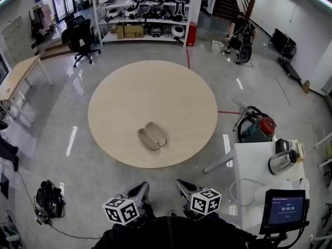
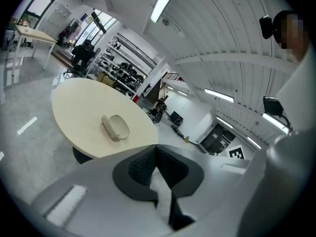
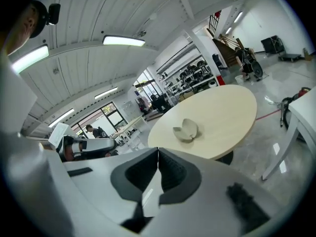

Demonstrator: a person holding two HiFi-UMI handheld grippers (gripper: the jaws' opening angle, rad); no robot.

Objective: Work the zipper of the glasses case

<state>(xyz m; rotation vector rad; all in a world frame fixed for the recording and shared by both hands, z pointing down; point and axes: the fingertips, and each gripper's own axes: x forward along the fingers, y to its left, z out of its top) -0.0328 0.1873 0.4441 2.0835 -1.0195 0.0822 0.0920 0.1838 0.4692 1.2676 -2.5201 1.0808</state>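
L gripper point(image 2: 156, 149) clenched, nothing btwn jaws. R gripper point(image 3: 158, 151) same, empty. Both sit side by side, well short of the table point(image 1: 124, 87). Case point(image 1: 152, 136) lies open on table, towards its near edge, untouched.

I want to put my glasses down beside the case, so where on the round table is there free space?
The round table is bare all around the glasses case, which lies open near its near edge. The widest room is beyond it, with more to its left and right. The small white table at right is crowded: kettle, screen.
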